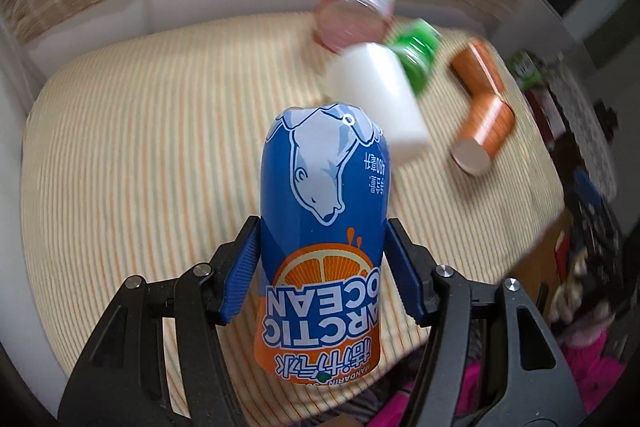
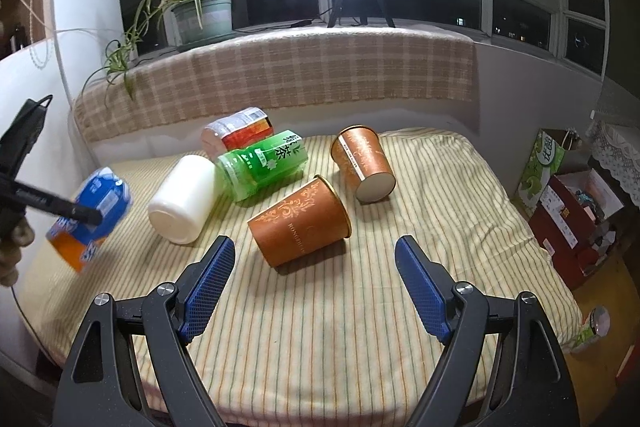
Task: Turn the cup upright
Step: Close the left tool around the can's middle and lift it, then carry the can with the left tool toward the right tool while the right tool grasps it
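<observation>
My left gripper (image 1: pixel 322 247) is shut on a blue and orange Arctic Ocean can (image 1: pixel 324 243), held above the striped mat with its label upside down. The can also shows in the right wrist view (image 2: pixel 90 215) at the far left, tilted in the air. My right gripper (image 2: pixel 314 267) is open and empty, just short of a brown paper cup (image 2: pixel 300 221) lying on its side. A second brown cup (image 2: pixel 364 163) lies on its side behind it. Both cups show blurred in the left wrist view (image 1: pixel 482 107).
A white cup (image 2: pixel 184 199), a green tea bottle (image 2: pixel 264 163) and a red-labelled bottle (image 2: pixel 238 133) lie on the striped mat (image 2: pixel 360 307). A plaid-covered ledge (image 2: pixel 280 75) with a potted plant (image 2: pixel 202 15) and a tripod lamp stands behind. Boxes (image 2: pixel 568 203) sit at the right.
</observation>
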Available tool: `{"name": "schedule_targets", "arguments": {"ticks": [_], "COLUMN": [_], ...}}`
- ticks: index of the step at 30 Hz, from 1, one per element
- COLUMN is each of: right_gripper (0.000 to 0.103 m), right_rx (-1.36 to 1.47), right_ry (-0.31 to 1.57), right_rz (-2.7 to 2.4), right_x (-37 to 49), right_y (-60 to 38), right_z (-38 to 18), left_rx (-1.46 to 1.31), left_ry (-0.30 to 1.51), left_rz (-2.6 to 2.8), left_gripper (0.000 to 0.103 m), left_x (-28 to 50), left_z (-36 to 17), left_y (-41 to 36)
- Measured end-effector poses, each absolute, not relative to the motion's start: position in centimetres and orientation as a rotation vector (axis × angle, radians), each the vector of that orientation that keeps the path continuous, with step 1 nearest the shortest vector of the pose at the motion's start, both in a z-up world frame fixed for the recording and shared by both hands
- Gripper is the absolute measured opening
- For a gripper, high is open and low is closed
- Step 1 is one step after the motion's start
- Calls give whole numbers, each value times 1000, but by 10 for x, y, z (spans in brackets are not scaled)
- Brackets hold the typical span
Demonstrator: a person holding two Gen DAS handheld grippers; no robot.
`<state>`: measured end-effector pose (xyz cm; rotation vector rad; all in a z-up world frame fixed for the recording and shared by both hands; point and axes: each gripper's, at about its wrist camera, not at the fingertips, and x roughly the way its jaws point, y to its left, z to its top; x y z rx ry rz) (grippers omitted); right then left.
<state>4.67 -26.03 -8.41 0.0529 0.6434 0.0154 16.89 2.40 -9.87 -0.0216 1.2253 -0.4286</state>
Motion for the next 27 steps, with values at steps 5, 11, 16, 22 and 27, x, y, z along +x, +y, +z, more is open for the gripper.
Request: {"name": "schedule_targets", "arguments": {"ticks": [5, 11, 16, 22, 27], "right_gripper": [82, 82, 82, 82, 82], "right_rx": [57, 56, 61, 71, 17], "right_ry": [642, 647, 652, 672, 657], "right_rz": [14, 7, -1, 16, 63], "right_x": [44, 41, 39, 41, 43], "right_y": [-260, -264, -270, -277, -275], "right_z": [-84, -86, -87, -91, -88], "left_rx": [78, 202, 298, 357, 367], "left_ry": [1253, 1277, 1295, 1294, 1274], "left_rz": [-527, -651, -717, -744, -744], "left_gripper": [63, 63, 63, 64, 67], "left_x": [147, 135, 135, 144, 145], "left_z": [-101, -112, -125, -135, -137], "left_y": [-8, -56, -89, -102, -102]}}
